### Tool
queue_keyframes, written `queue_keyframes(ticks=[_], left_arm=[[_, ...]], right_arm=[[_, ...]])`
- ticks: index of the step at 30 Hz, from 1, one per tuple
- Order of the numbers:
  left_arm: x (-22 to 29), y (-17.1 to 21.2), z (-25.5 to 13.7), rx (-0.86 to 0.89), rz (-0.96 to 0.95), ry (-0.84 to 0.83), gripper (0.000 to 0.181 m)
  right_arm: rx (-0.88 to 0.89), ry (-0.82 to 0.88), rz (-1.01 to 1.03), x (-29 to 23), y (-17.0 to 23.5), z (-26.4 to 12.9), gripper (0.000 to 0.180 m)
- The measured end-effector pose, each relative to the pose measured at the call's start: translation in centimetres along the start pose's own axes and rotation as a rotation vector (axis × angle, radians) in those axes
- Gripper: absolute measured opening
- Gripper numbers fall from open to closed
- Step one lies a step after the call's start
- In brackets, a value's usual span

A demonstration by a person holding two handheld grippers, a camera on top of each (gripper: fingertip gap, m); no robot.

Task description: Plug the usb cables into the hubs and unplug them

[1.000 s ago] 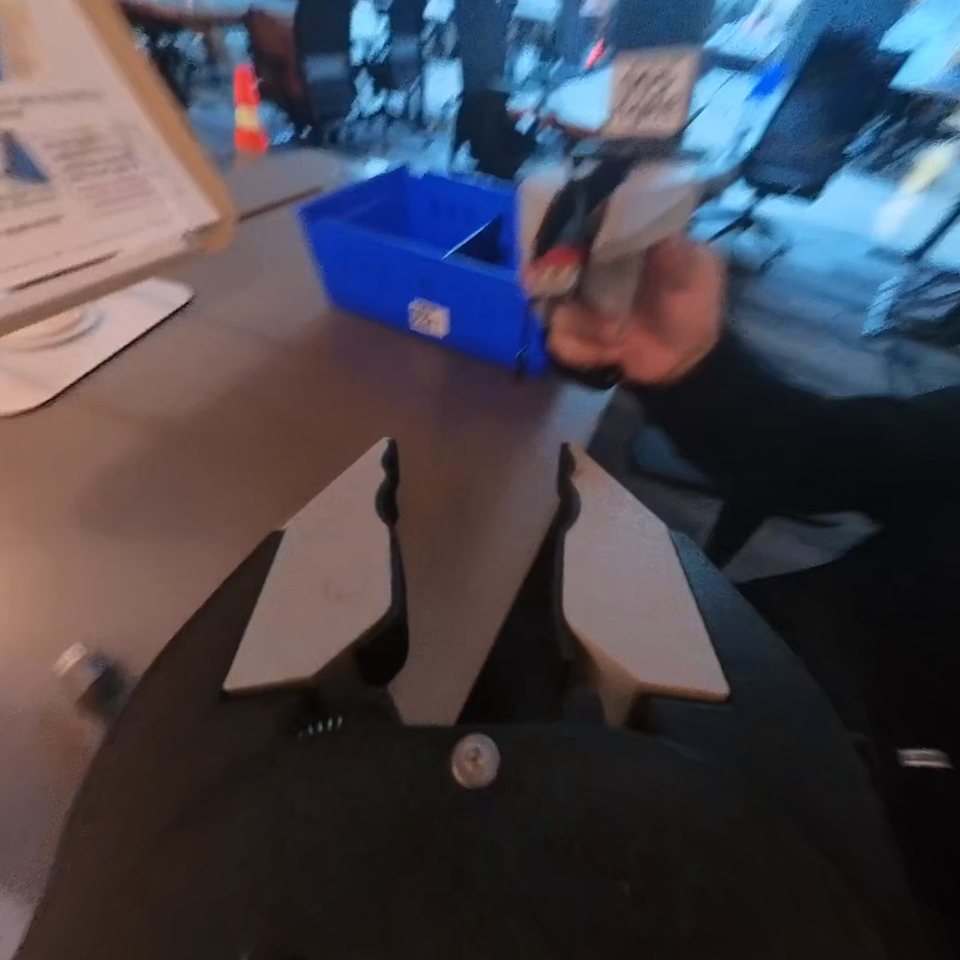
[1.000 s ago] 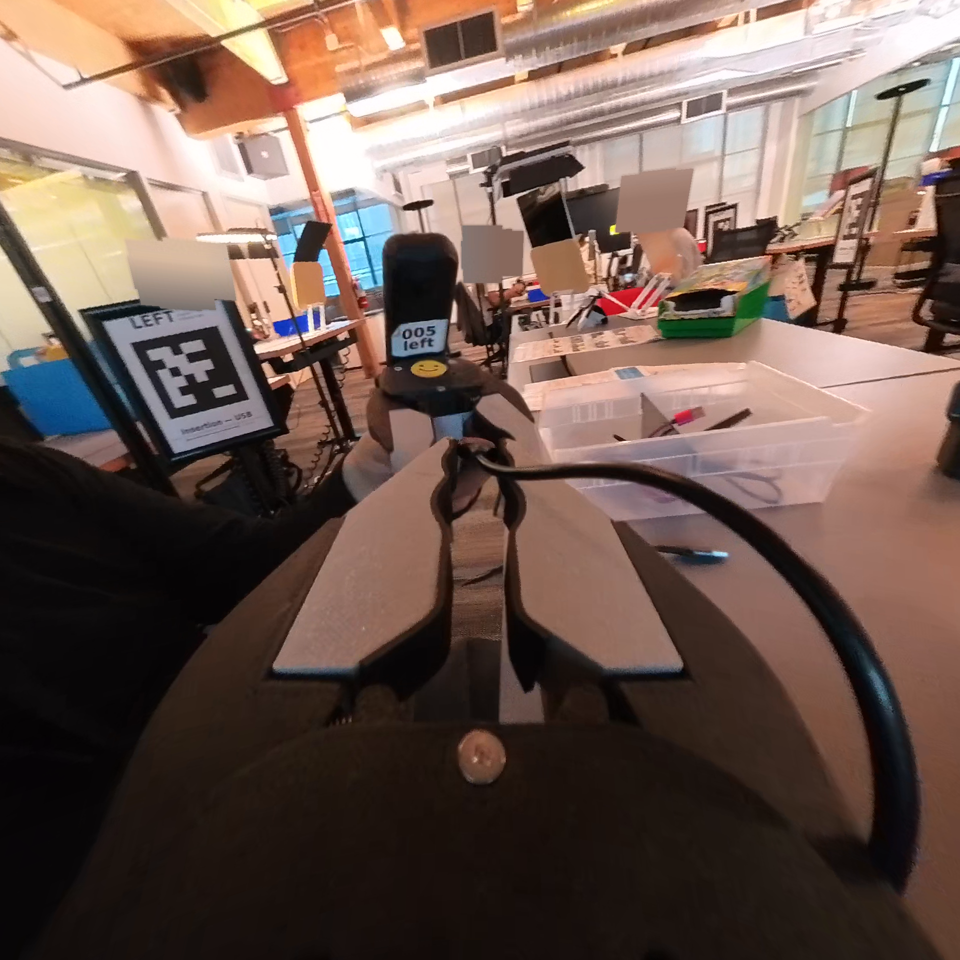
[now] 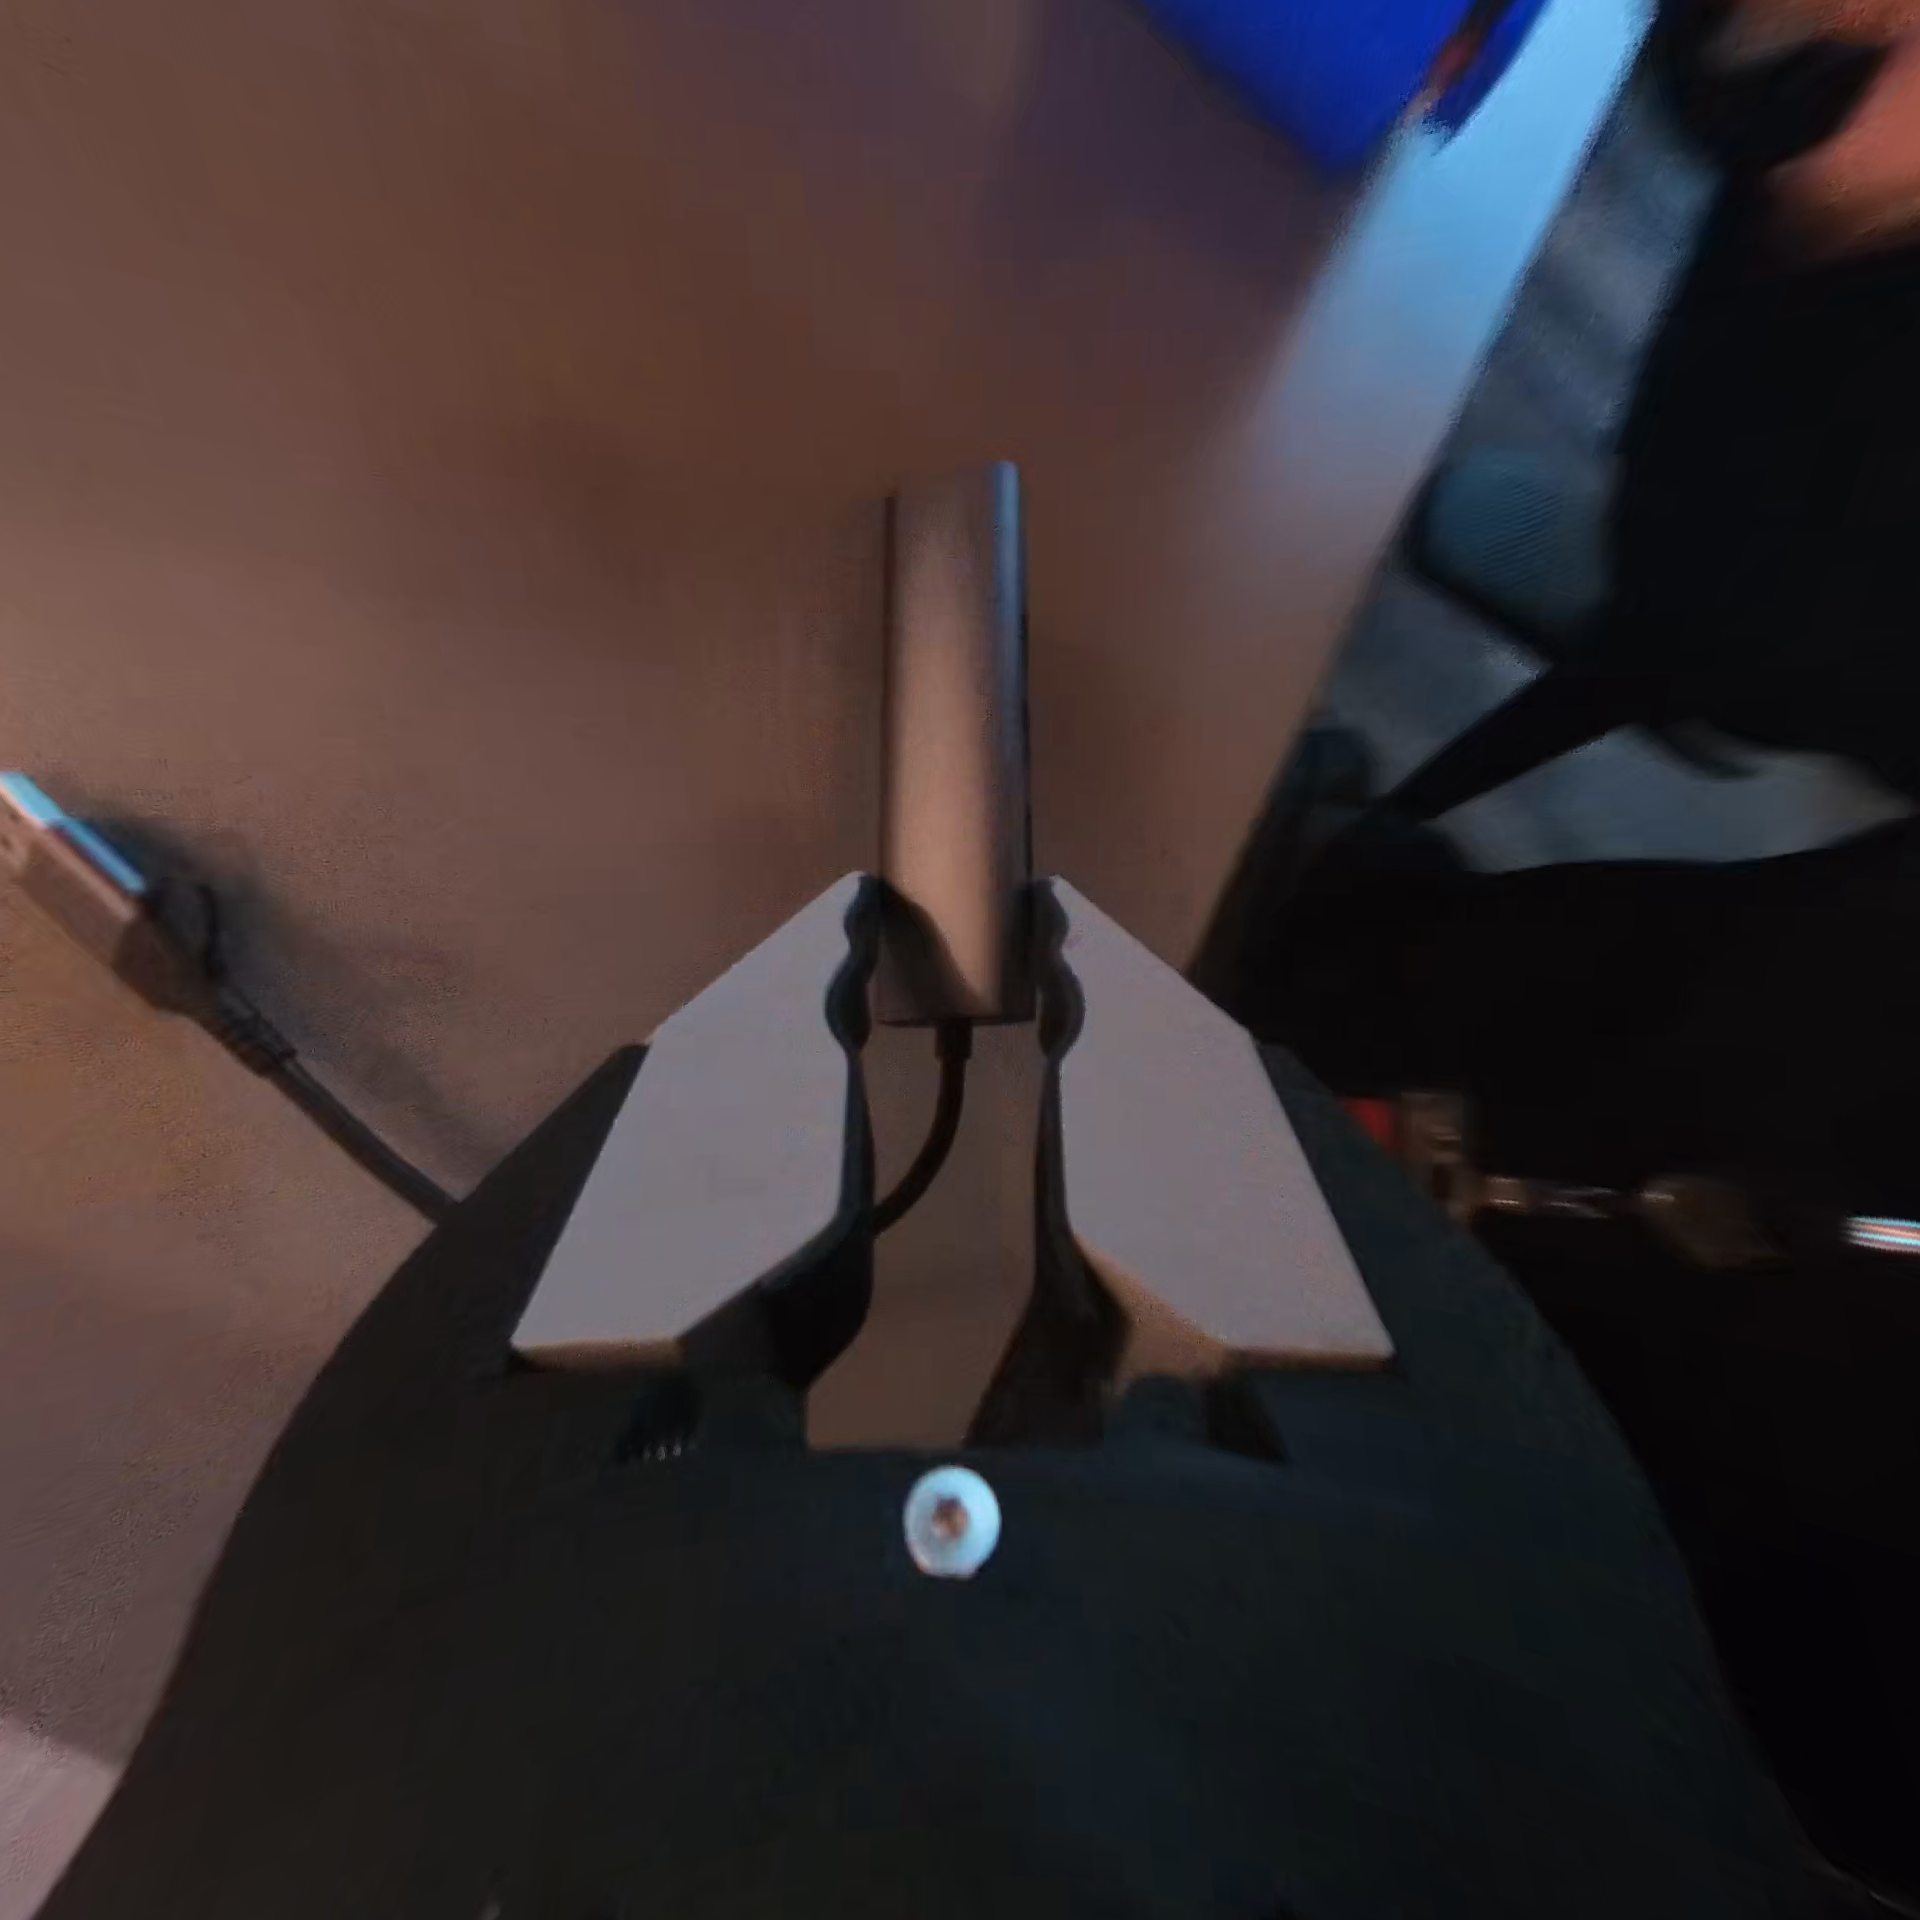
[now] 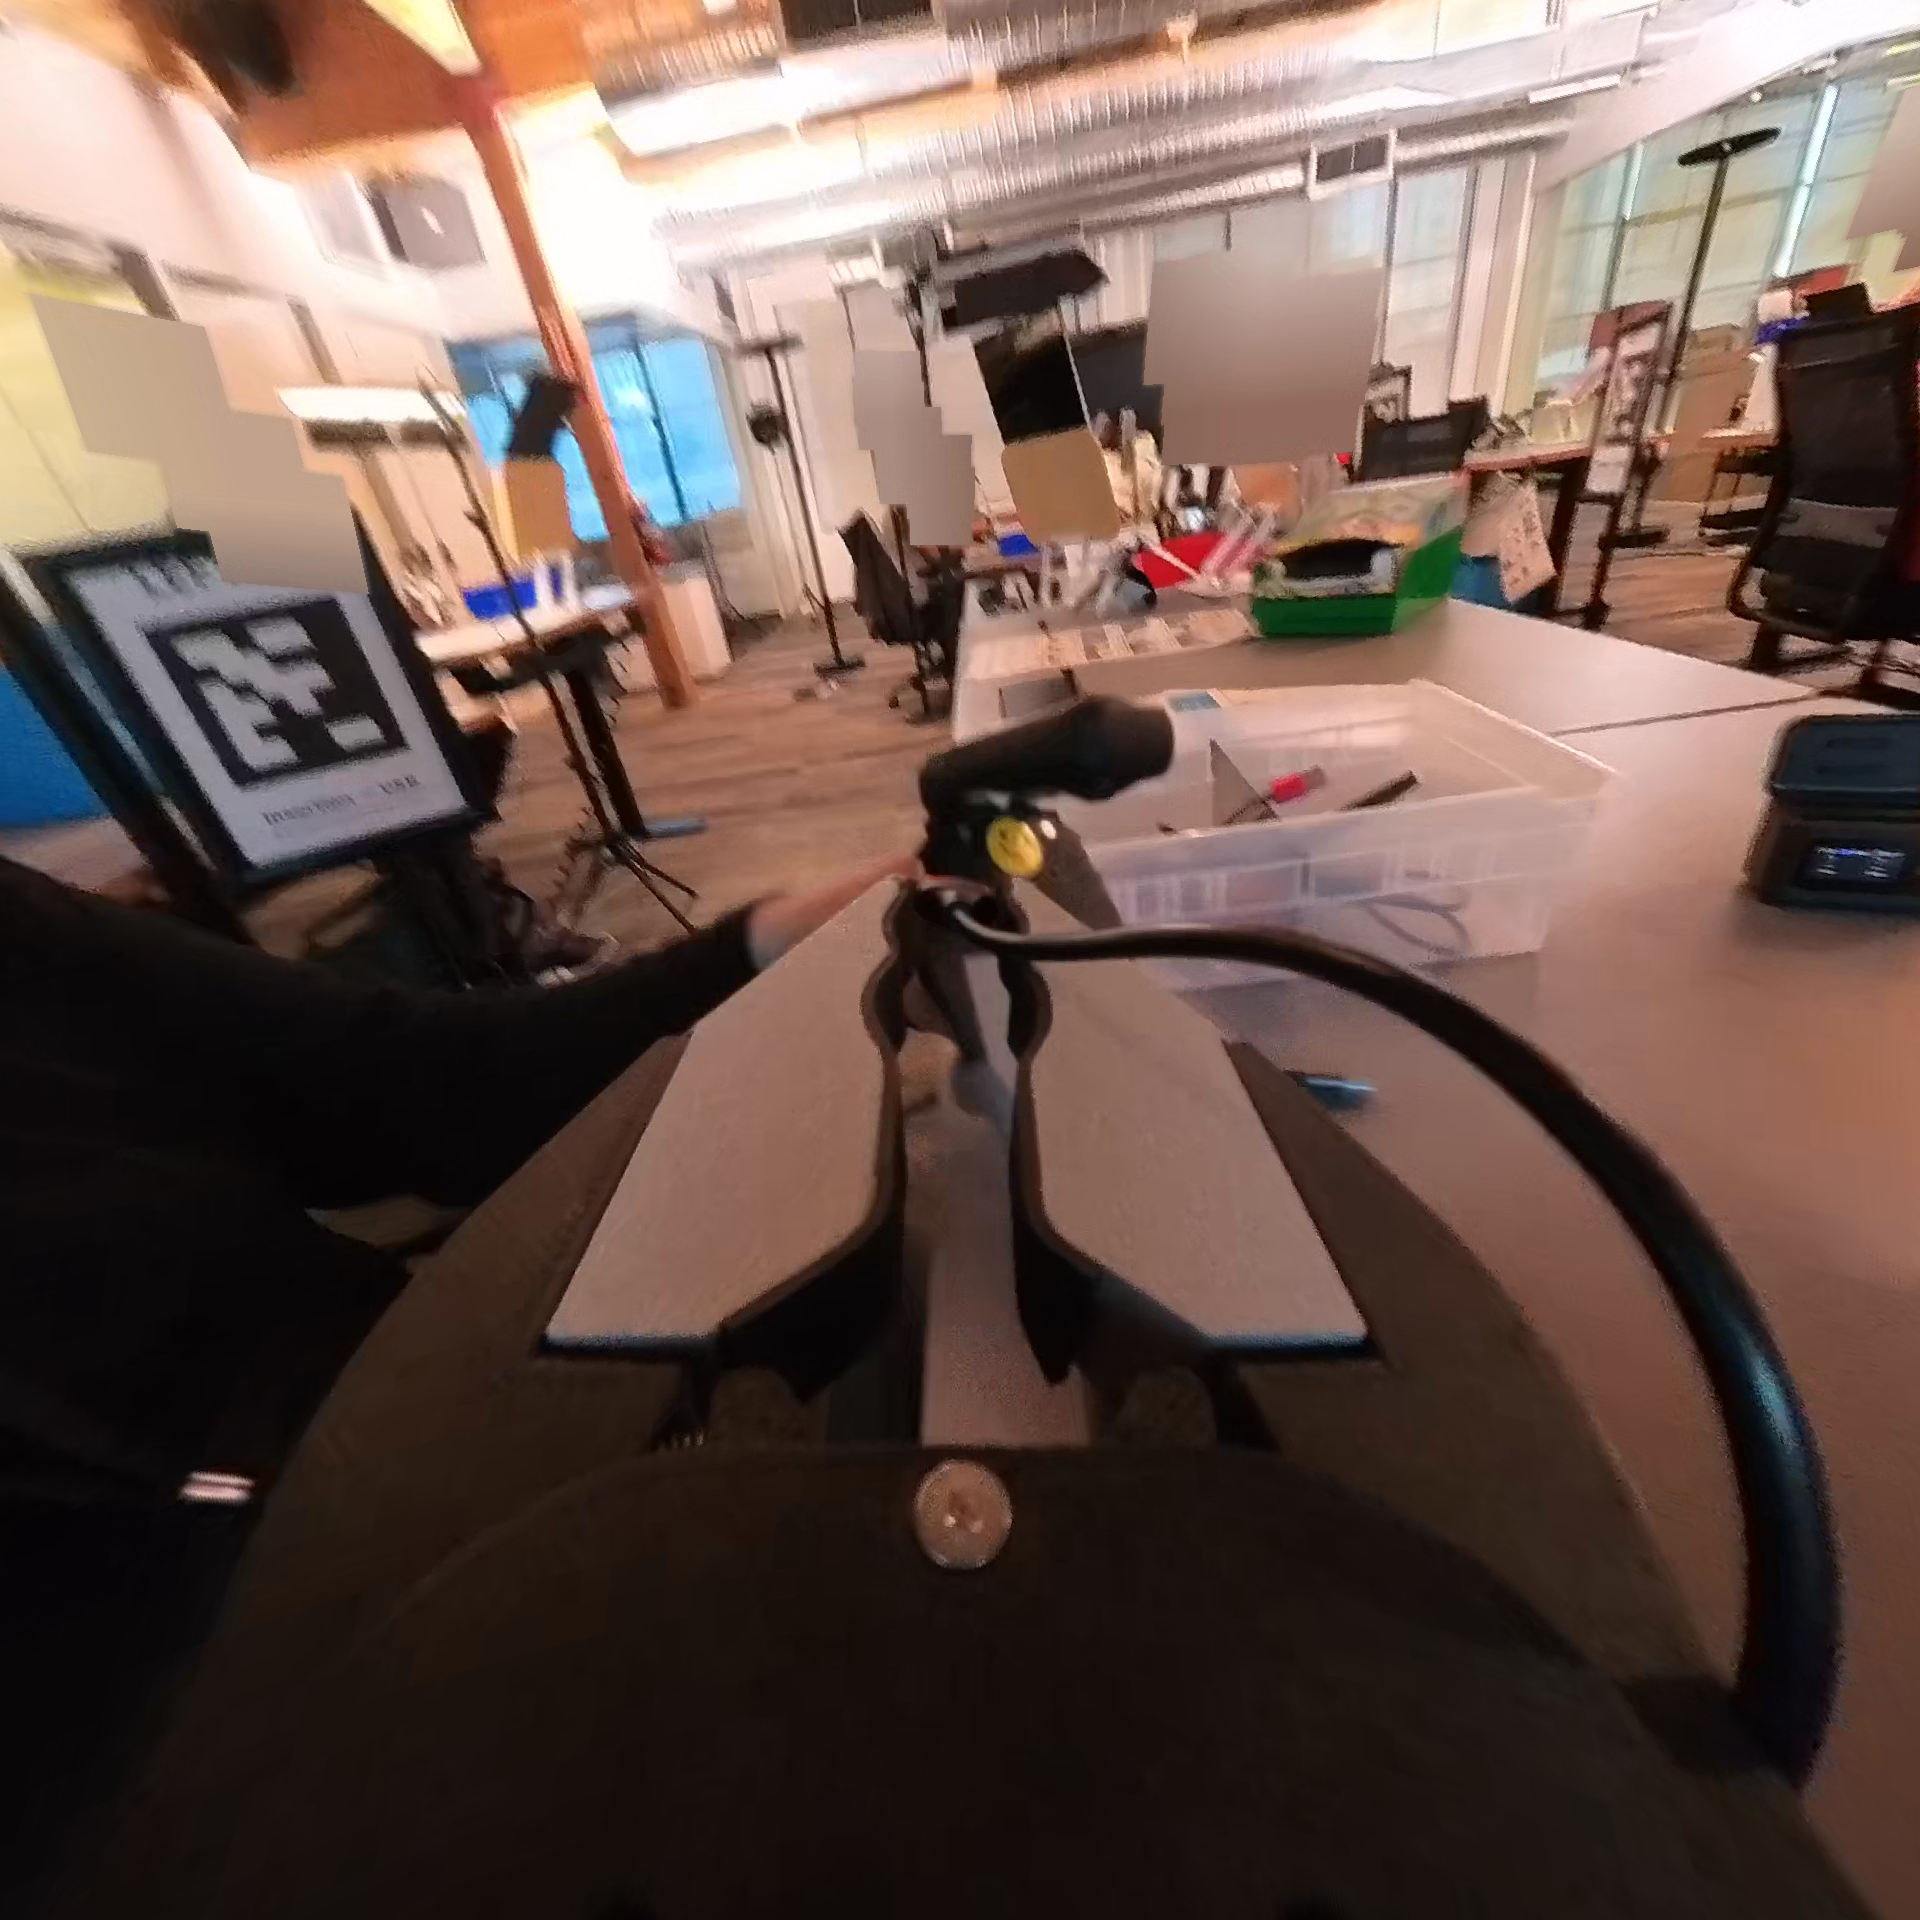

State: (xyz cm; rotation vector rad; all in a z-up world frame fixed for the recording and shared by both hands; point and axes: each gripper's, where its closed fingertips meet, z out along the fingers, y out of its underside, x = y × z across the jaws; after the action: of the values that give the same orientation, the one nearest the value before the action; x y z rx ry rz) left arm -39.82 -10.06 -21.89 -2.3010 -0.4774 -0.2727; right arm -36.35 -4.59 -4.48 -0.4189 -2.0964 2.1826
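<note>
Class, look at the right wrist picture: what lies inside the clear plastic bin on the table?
Inside the clear plastic bin: a grey divider, a red-tipped item and dark cables. Its frosted walls hide the bottom.

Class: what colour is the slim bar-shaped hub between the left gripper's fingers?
Dark grey, metallic-looking slim bar-shaped hub; the left wrist view shows it best.

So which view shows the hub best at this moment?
The left wrist view. The grey hub sits dead centre there, its near end between the left gripper fingers, its short cable curling back underneath. The right wrist view does not show the hub clearly; it shows the right gripper holding a black cable.
</note>
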Motion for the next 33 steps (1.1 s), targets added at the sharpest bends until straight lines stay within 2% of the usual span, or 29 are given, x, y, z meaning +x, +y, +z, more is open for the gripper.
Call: queue_keyframes(ticks=[2,5,14,23,33], left_arm=[[0.7,-0.2,-0.2,0.037,-0.075,0.097,0.027],[0.2,-0.1,0.0,0.053,-0.165,0.129,0.027],[-0.1,-0.6,0.5,0.117,-0.282,0.244,0.028],[-0.9,0.6,1.2,0.048,-0.297,0.175,0.028],[-1.1,0.6,1.0,0.060,-0.332,0.185,0.028]], right_arm=[[-0.104,0.061,-0.082,1.0,2.1,0.8,0.012],[-0.271,0.112,-0.154,2.1,5.9,2.3,0.012],[-0.376,0.172,-0.091,4.3,11.0,4.6,0.013],[-0.458,0.187,-0.040,6.0,14.3,4.5,0.013],[-0.493,0.178,-0.076,5.8,14.6,4.2,0.013]])
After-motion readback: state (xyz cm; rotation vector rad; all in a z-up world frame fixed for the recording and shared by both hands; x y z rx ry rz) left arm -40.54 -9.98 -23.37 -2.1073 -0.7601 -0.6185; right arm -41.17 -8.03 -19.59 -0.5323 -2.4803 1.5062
